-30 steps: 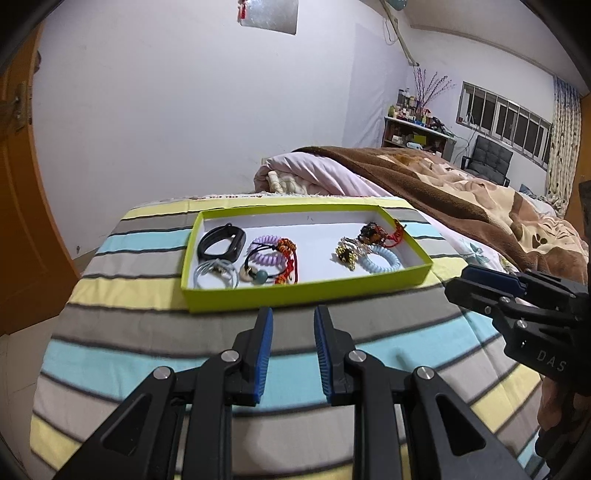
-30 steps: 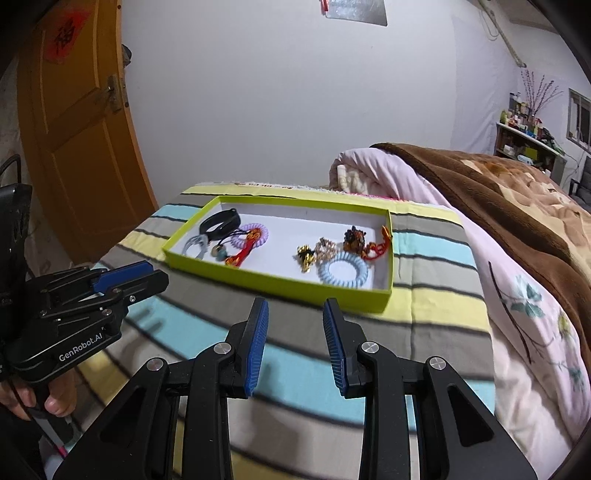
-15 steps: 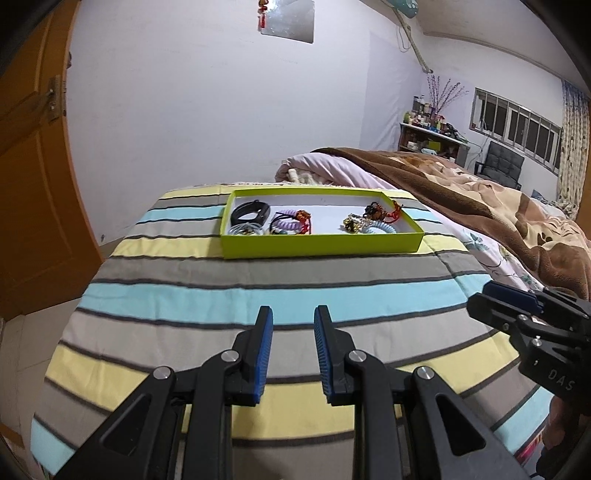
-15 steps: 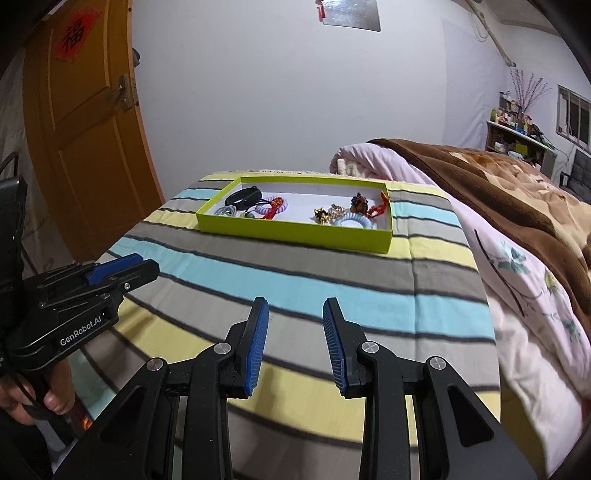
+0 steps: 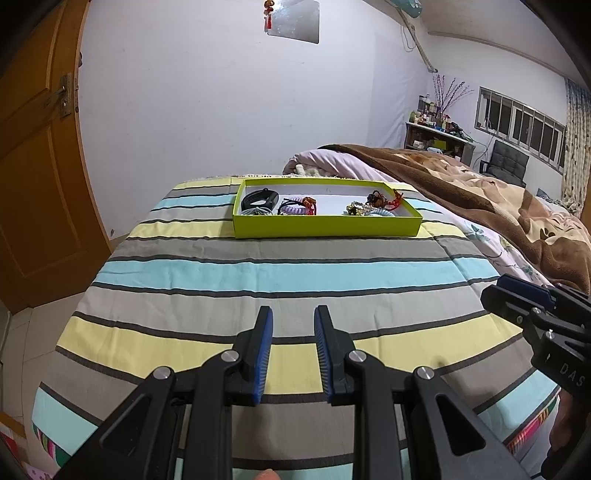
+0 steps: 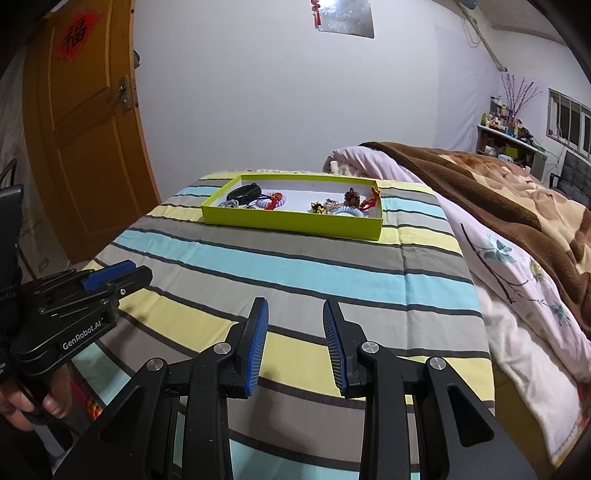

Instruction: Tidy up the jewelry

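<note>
A lime-green tray [image 5: 327, 226] of jewelry sits at the far end of a striped bedspread [image 5: 280, 273], holding a black band [image 5: 259, 199] at its left end, a lilac coil tie with red cord [image 5: 295, 209] beside that, and a pale blue coil [image 6: 349, 212] with a gold and red cluster toward its right end. Well short of the tray, the left hand-held gripper [image 5: 292, 350] hangs over the bedspread with jaws parted and nothing between them; the right hand-held gripper [image 6: 295, 343] is likewise released and empty, its gap a little wider. Only the right wrist view shows fingers [image 6: 22, 404] on the left grip and a red character on the door [image 6: 79, 31]; the left view shows a window [image 5: 521, 123] beyond the tray.
</note>
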Available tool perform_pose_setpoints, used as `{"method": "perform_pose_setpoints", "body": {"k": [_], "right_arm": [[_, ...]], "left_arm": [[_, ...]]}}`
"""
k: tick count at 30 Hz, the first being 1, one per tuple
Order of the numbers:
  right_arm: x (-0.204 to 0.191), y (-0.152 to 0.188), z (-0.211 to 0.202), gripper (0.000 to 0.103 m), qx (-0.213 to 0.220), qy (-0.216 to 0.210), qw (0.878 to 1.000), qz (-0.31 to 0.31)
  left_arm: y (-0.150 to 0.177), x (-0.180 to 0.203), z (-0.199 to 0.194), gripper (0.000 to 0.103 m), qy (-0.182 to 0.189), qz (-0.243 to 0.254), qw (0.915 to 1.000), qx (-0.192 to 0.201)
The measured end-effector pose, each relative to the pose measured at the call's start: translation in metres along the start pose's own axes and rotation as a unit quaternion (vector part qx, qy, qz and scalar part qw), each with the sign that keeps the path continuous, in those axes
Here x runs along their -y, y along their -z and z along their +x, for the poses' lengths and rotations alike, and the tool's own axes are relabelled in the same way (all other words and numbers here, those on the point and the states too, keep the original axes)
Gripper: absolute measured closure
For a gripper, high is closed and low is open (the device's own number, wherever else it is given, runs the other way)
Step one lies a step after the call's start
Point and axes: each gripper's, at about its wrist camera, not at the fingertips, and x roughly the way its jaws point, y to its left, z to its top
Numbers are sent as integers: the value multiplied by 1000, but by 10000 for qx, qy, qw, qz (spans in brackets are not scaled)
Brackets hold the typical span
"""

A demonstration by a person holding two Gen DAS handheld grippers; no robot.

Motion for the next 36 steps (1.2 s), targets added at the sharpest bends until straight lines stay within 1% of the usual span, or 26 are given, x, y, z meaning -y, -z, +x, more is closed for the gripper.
{"method": "perform_pose_setpoints", "body": {"k": [13, 36], "right_arm": [[-3, 1, -3, 71, 80, 53, 9999, -51], [-6, -2, -5, 71, 64, 28, 9999, -77]], "left_arm": [[2, 2, -6, 79, -25, -27, 10000, 88], [0, 3, -8, 79, -66, -11, 9999, 140]]}}
